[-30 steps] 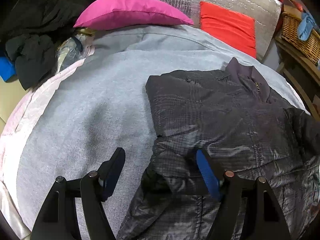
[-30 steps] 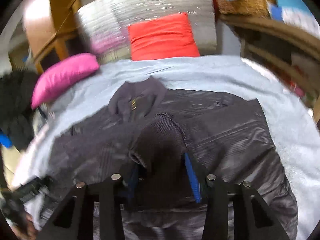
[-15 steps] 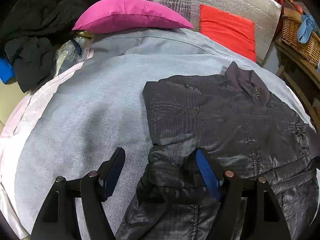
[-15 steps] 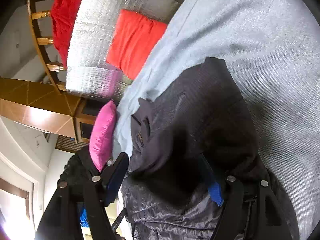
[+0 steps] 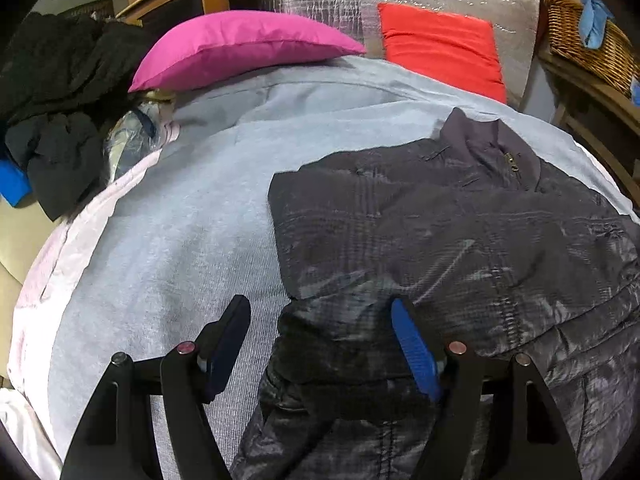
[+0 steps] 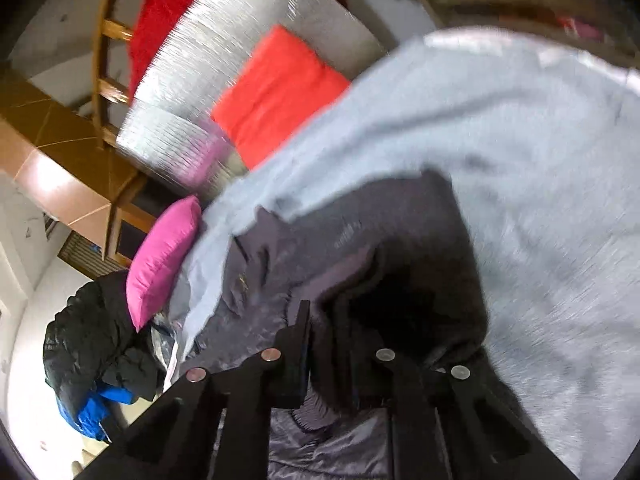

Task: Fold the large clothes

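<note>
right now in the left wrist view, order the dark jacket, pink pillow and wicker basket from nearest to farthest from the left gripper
From the left gripper:
1. Dark jacket: lying on the grey blanket, its lower edge between the open fingers.
2. Pink pillow: far side of the blanket, upper left.
3. Wicker basket: off the bed, on a wooden shelf at the upper right.

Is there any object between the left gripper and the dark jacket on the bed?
Nothing visible is in the way. The left gripper hangs open right over the near edge of the dark jacket, with jacket fabric already between its jaws, on the grey blanket.
</note>
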Demonstrator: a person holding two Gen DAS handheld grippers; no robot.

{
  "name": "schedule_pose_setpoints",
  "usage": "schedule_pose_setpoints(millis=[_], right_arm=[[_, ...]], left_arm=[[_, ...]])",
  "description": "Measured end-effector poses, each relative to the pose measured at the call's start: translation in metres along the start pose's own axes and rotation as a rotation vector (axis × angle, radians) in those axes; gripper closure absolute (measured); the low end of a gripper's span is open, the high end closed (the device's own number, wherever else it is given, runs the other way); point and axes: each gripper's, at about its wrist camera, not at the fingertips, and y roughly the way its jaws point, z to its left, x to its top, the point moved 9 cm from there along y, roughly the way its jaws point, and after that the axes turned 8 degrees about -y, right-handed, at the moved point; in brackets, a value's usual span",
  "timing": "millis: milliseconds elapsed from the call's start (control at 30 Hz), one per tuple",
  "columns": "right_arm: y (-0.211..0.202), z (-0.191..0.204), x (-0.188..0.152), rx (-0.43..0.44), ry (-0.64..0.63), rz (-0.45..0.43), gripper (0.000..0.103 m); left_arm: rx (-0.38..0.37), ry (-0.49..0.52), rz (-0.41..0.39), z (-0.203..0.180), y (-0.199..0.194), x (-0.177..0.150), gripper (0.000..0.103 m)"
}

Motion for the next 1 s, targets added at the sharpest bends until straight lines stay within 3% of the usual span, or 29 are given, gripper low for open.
schedule_pose_setpoints(millis=[67, 200, 367, 400, 433, 467, 500, 567, 633, 733, 800, 833, 900, 933, 1000], right_arm=[[-0.012, 0.0, 0.004, -0.015, -0.039, -0.026, 0.088], [0.004, -0.017, -0.007, -0.026, -0.01, 0.061, 0.088], [0.006, -0.026, -0.004, 0.048, 0.092, 0.092, 0.083], [0.006, -0.025, -0.002, 0.051, 0.088, 0.084, 0.079], [0.004, -0.023, 0.0, 0.053, 0.076, 0.072, 0.067], [0.003, -0.02, 0.002, 0.062, 0.069, 0.064, 0.04], [0.002, -0.015, 0.004, 0.072, 0.056, 0.051, 0.026], [0.001, -0.01, 0.009, 0.036, 0.012, 0.003, 0.021], [0.012, -0.014, 0.008, -0.032, -0.019, 0.033, 0.021], [0.043, -0.029, -0.007, -0.045, 0.006, 0.14, 0.028], [0.054, -0.034, -0.016, -0.077, -0.01, 0.189, 0.051], [0.053, -0.032, -0.016, -0.086, -0.04, 0.183, 0.07], [0.044, -0.02, -0.014, -0.085, -0.094, 0.17, 0.084], [0.036, -0.011, -0.014, -0.086, -0.132, 0.158, 0.089], [0.015, 0.005, -0.014, -0.118, -0.204, 0.116, 0.091]], left_arm=[[-0.003, 0.004, -0.001, -0.001, -0.001, 0.0, 0.029], [0.011, 0.001, 0.04, 0.001, 0.009, -0.003, 0.029], [0.001, -0.041, 0.034, 0.008, 0.005, 0.0, 0.028], [-0.005, -0.048, 0.035, 0.009, 0.004, 0.0, 0.028], [-0.015, -0.061, 0.035, 0.01, 0.003, 0.001, 0.028], [-0.023, -0.075, 0.027, 0.012, 0.001, 0.003, 0.028], [-0.028, -0.086, 0.017, 0.013, -0.001, 0.005, 0.028], [-0.032, -0.097, -0.007, 0.013, -0.005, 0.009, 0.026], [-0.01, -0.092, 0.001, 0.014, -0.001, 0.009, 0.024], [-0.021, -0.1, 0.054, 0.011, 0.012, 0.004, 0.024], [-0.04, -0.115, 0.076, 0.009, 0.015, 0.001, 0.024], [-0.046, -0.121, 0.079, 0.009, 0.016, 0.001, 0.024], [-0.047, -0.128, 0.073, 0.008, 0.015, 0.001, 0.024], [-0.046, -0.128, 0.067, 0.008, 0.013, 0.002, 0.024], [-0.042, -0.122, 0.05, 0.007, 0.009, 0.004, 0.024]])
